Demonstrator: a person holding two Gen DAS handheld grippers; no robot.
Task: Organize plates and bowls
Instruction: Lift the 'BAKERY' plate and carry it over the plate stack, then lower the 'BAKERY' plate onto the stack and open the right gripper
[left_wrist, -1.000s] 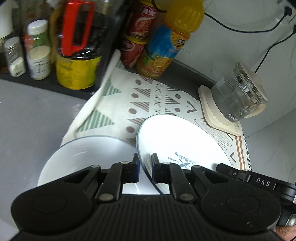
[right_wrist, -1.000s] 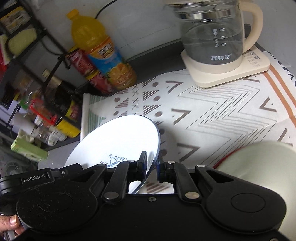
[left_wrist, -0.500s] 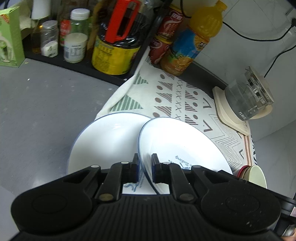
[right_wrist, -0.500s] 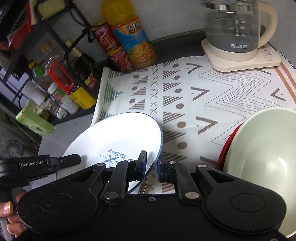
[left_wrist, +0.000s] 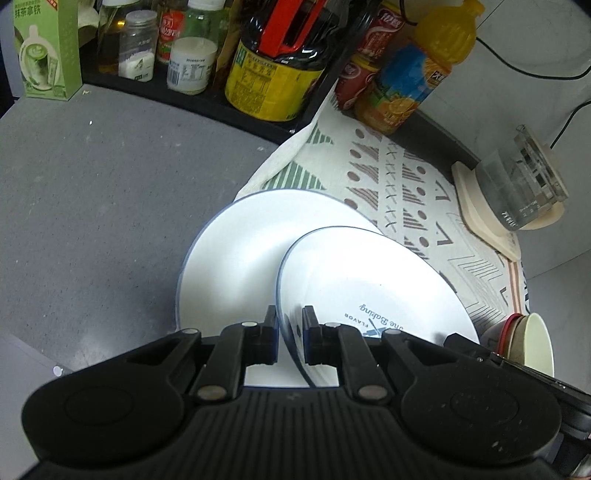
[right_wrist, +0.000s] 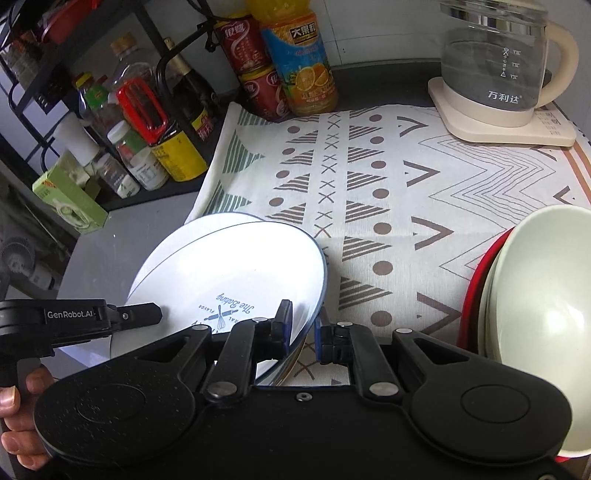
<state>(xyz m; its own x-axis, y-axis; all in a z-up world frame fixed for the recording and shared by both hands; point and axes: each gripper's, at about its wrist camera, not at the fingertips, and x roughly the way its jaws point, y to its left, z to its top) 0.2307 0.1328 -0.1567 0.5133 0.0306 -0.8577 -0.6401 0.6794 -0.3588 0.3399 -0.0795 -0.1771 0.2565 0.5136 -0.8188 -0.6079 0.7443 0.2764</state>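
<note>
Left wrist view: left gripper (left_wrist: 289, 338) and right gripper (right_wrist: 303, 328) both clamp the tilted white blue-rimmed plate (left_wrist: 369, 280) over a second white plate (left_wrist: 236, 254); stacked cream bowls (right_wrist: 535, 291) sit right, a glass kettle (right_wrist: 495, 70) far right.

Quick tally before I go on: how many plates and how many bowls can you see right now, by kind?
White blue-rimmed plates: 2, the printed plate gripped at its rim by both the left gripper and right gripper, and a plain plate beneath it.
Bowls: at least 2, a pale cream bowl nested in a red bowl.
Total: 4.
</note>
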